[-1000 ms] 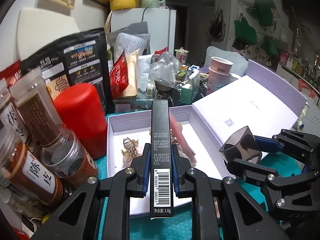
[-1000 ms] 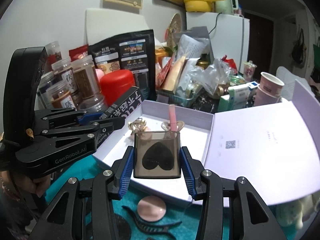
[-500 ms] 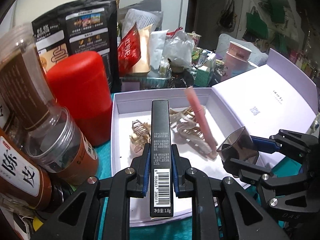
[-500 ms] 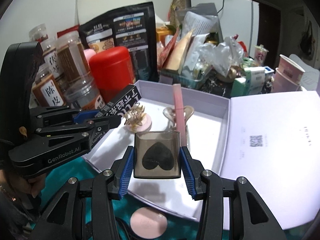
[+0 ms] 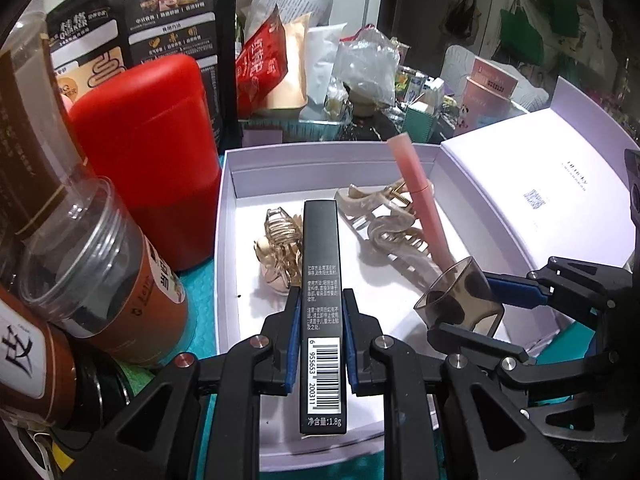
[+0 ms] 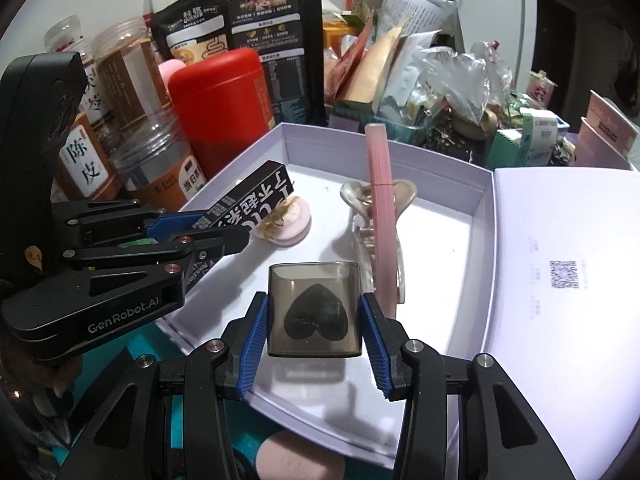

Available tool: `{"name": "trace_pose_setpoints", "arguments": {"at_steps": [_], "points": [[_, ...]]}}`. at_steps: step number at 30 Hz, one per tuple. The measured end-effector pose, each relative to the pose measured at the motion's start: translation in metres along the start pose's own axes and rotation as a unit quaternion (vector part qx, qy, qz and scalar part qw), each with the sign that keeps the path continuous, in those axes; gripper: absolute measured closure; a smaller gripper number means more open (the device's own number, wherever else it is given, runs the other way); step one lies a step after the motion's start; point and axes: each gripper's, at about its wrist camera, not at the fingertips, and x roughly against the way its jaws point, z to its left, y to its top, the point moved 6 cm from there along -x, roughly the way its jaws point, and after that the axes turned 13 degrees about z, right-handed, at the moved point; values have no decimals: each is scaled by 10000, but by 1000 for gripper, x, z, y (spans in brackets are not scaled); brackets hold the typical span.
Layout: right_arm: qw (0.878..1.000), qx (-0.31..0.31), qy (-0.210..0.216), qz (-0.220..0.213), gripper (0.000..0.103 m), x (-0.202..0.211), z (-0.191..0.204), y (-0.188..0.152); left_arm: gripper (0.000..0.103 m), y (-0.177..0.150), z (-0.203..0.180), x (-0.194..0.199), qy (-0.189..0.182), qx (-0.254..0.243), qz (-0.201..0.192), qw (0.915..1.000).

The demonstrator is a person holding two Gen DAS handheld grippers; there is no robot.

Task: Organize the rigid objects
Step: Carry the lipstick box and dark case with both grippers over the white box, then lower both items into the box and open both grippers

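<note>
While both tools hang over the open white box [image 5: 224, 264], the left tool [image 5: 320, 316] pinches a slim black carton [image 5: 322, 280] upright between its pads, and the right tool [image 6: 314, 320] clamps a smoky translucent case [image 6: 314, 308] just beside the pink tube [image 6: 380, 208] lying inside.
</note>
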Motion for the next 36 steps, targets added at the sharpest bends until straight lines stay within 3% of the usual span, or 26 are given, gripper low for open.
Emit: {"name": "trace_pose_setpoints", "arguments": {"at_steps": [5,19,24,36], "points": [[9999,-34,-12,108,58,-9,-2,0,85,1,1,-10,-91,113,191,9997],[9995,-152,-97,246,57,-17,-6,-1,85,1,4,-14,201,161,324,9991],[9996,-168,-150,185,50,-11,-6,0,85,1,2,-14,302,126,351,9988],[9994,-267,-239,39,45,15,-7,-5,85,0,0,-8,296,236,485,9981]]}}
